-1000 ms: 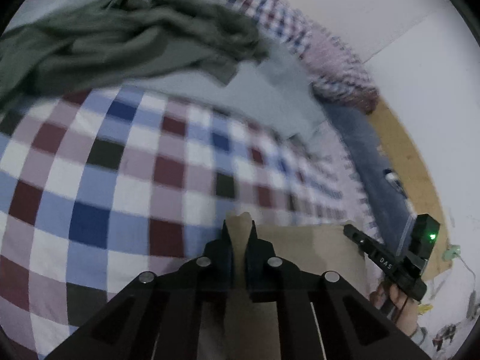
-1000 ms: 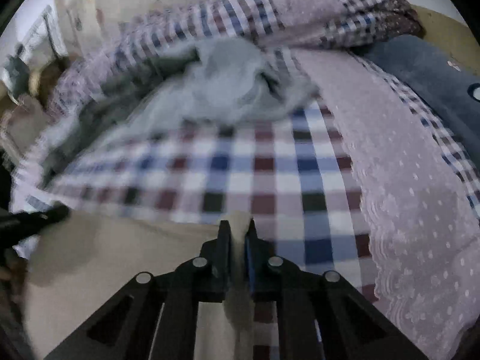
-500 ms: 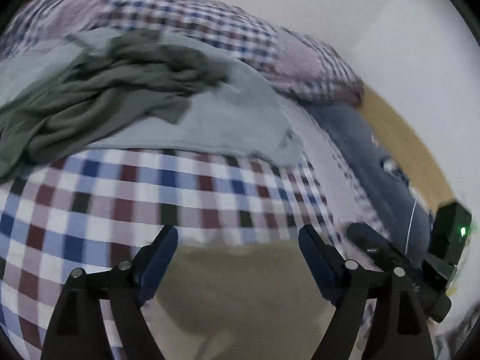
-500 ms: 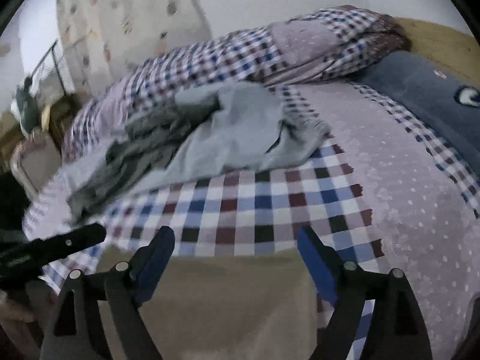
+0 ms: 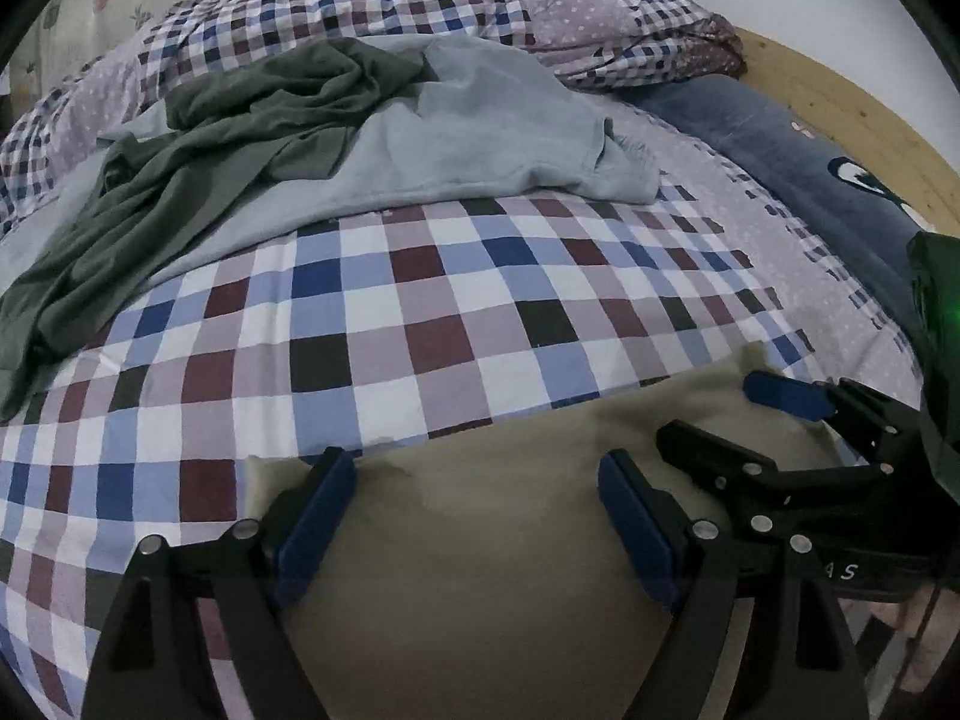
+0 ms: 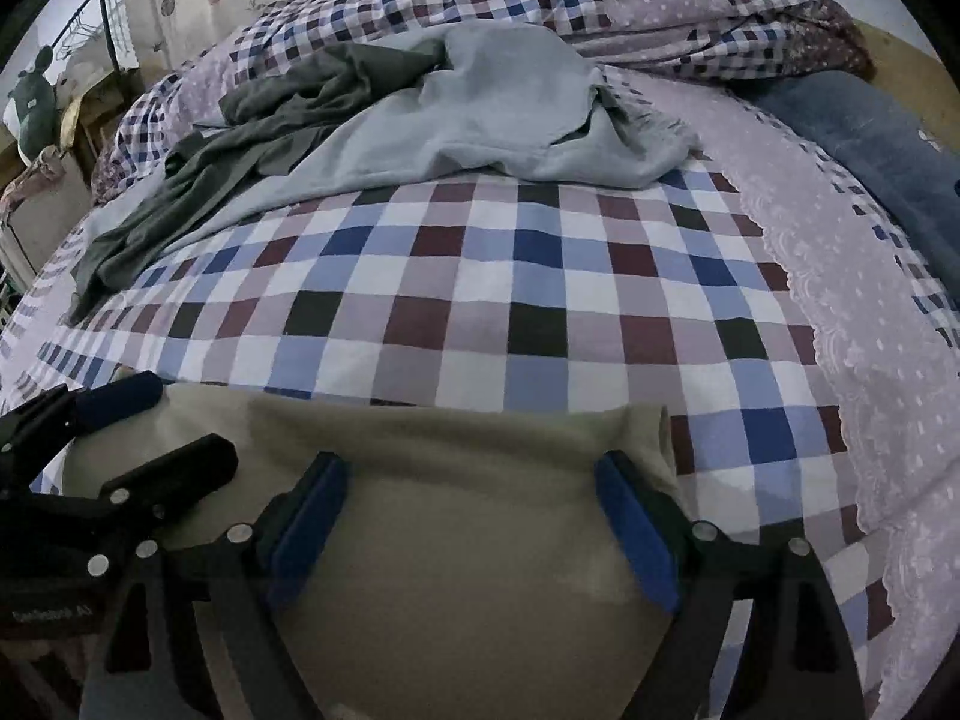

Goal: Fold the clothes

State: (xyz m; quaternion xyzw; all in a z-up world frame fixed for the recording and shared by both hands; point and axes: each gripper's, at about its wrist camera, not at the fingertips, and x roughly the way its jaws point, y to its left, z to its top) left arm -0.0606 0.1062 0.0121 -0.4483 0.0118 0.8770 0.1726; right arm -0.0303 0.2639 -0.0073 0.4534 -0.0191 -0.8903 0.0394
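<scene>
A bed (image 5: 456, 324) covered in a blue, maroon and white checked sheet fills both wrist views, with a rolled checked quilt (image 5: 420, 6) at its far end and a dark blue pillow (image 5: 798, 144) off to the right of the jaws. Directly under both sets of jaws lies a beige garment (image 6: 456, 516), spread flat at the near edge of the bed, its far edge running just beyond the fingertips. The left gripper (image 5: 474, 516) has its jaws spread wide with nothing between them; the right gripper (image 6: 474, 516) is likewise wide and empty, close beside it. Well ahead of the jaws a light grey garment (image 5: 480, 138) lies crumpled with a dark green garment (image 5: 198, 168) heaped partly on top of it, both unfolded.

The beige cloth looks soft, light and limp, so it should drape and slide rather than hold a crease by itself. The sensible holds seem to be its two far corners or side edges, pinched thin. No basket, box or other container shows in either view.
</scene>
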